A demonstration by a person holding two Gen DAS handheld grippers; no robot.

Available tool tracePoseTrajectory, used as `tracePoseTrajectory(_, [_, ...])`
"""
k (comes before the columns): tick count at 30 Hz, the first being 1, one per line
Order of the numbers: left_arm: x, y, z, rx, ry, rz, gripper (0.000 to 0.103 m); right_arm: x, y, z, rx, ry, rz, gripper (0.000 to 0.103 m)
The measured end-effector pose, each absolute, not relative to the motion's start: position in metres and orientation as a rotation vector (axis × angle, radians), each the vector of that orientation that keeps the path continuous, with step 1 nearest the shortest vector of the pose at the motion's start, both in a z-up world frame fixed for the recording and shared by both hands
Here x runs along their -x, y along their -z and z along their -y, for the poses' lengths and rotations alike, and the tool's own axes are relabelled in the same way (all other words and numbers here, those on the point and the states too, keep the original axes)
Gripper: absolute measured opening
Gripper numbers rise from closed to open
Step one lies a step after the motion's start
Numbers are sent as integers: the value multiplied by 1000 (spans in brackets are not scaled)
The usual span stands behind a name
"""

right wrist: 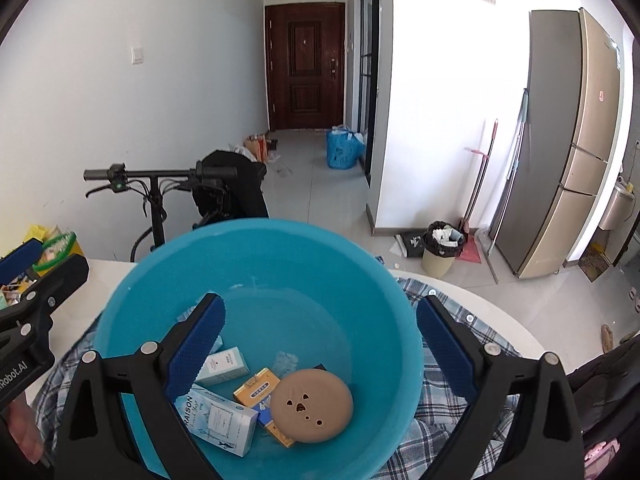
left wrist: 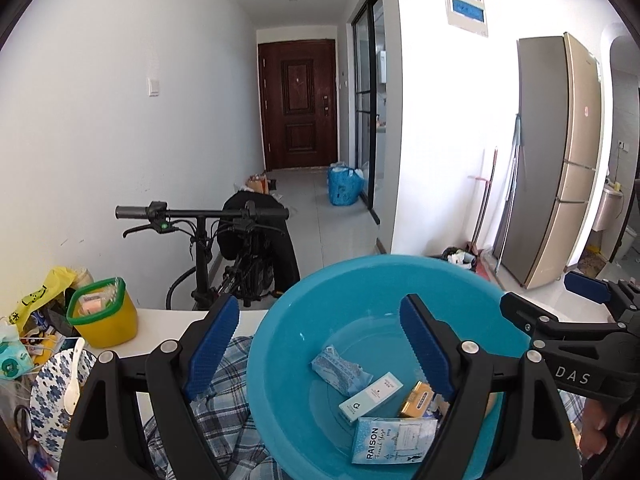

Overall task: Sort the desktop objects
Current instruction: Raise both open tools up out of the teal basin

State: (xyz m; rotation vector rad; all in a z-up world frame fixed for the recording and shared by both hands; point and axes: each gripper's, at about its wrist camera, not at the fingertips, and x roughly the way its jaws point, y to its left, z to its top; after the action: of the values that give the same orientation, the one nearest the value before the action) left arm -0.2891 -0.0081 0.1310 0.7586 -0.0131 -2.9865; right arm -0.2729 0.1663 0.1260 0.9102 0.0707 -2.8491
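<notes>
Right wrist view: ribbed blue fingers (right wrist: 318, 344) gape (left pair (left wrist: 320, 344) too) over a glossy round basin (right wrist: 256, 256).

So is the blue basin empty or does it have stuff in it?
Not empty. The blue basin holds several small boxes, including the RAISON box, plus a tan round case.
</notes>
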Motion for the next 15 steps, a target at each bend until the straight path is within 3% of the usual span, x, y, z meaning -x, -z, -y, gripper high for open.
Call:
tracePoseTrajectory(2, [281,-139,7,-726,2999,6,85,266,-134,-168,-863,2859,-60,103])
tracePoseTrajectory(13, [234,-176,0,-539,3042,33,89,228,-170,-169,-664,2905,-56,103])
tracePoseTrajectory(15, [228,-180,-1,-515,3063,45,103,220,-178,-171,-623,2906,-53,103])
